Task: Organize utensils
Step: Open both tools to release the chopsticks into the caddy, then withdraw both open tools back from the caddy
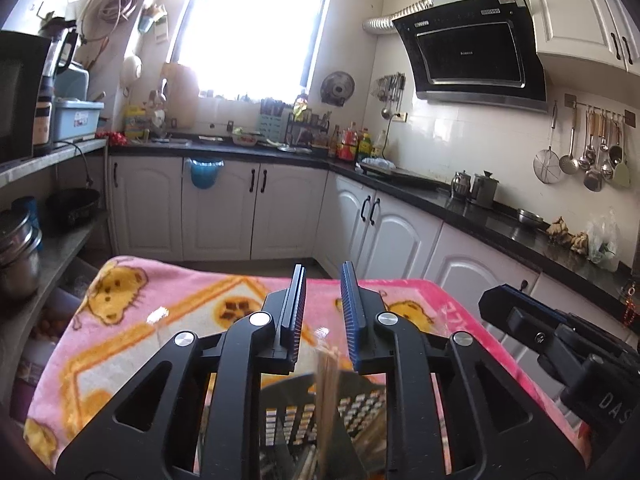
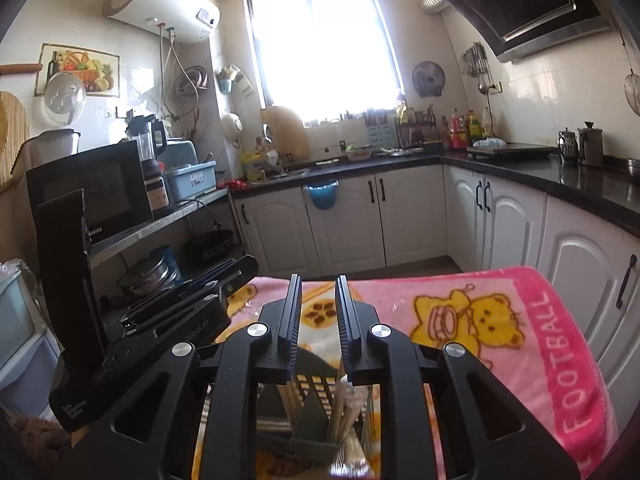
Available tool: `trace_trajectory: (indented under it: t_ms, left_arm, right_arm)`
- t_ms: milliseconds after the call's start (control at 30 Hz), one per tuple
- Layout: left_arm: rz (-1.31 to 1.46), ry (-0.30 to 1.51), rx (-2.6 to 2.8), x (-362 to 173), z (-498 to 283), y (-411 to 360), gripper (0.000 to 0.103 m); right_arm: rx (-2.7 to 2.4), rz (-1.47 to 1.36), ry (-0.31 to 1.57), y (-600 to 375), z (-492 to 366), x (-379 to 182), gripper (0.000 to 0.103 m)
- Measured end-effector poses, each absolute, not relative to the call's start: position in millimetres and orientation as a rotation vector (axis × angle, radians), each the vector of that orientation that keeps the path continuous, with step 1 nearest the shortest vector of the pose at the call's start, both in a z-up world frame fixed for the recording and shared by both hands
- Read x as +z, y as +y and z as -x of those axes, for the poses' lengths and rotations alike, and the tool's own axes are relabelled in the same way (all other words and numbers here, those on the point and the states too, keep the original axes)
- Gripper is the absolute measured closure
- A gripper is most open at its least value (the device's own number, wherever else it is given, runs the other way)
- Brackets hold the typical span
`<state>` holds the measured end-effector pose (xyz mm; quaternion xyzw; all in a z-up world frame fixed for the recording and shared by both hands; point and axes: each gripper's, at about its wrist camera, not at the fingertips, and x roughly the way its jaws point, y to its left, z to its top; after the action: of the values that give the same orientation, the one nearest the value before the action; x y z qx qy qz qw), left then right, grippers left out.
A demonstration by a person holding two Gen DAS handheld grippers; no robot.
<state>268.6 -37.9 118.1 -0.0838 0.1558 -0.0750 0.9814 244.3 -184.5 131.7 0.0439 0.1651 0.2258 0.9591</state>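
The left tool [image 1: 323,276] stands slightly parted with nothing between its fingers, and the right tool [image 2: 318,286] likewise, gripping nothing. Below and just behind both tools' fingers, a dark slotted utensil holder [image 2: 316,412] with chopsticks [image 2: 344,412] upright inside sits on the pink-blanketed desk [image 2: 520,320].

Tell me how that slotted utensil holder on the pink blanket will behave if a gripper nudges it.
The utensil holder looks like thin slotted plastic, so probably light and easy to shove. It stands on a soft pink blanket, which may drag at its base, so it may tip rather than slide. The chopsticks standing in it likely rattle and shift the balance.
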Motion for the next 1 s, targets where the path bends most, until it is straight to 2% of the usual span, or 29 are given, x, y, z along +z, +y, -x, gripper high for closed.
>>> trace_trajectory:
  t_ms: [67,200,267,500,667,800,933,1000]
  left_arm:
    - [0.17,0.324,-0.161,116.3,-263.1,-35.8,0.088]
    - [0.172,0.337,-0.187,118.0,-248.2,-31.4,0.077]
    - [0.173,0.353,-0.192,118.8,-240.6,-29.6,0.076]
    - [0.182,0.422,-0.234,116.6,-213.6,-21.3,0.055]
    - [0.186,0.462,-0.264,109.2,-193.2,-16.5,0.049]
    - [0.177,0.48,-0.278,100.9,-177.3,-16.9,0.037]
    - [0.175,0.5,-0.29,90.9,-165.8,-15.7,0.033]
    - [0.171,0.507,-0.292,83.8,-158.1,-14.9,0.027]
  right_arm:
    - [0.455,-0.086,0.343,-186.1,-238.4,132.0,0.083]
    - [0.448,-0.085,0.351,-190.1,-223.9,132.7,0.076]
    - [0.446,-0.085,0.357,-192.6,-215.2,132.4,0.074]
    - [0.432,-0.071,0.376,-200.9,-186.6,129.4,0.065]
    - [0.431,-0.062,0.392,-206.0,-165.7,120.8,0.057]
    - [0.426,-0.04,0.409,-208.3,-153.3,111.9,0.054]
    - [0.416,-0.022,0.427,-211.2,-142.3,100.1,0.044]
    - [0.41,-0.005,0.439,-211.2,-137.0,92.5,0.041]
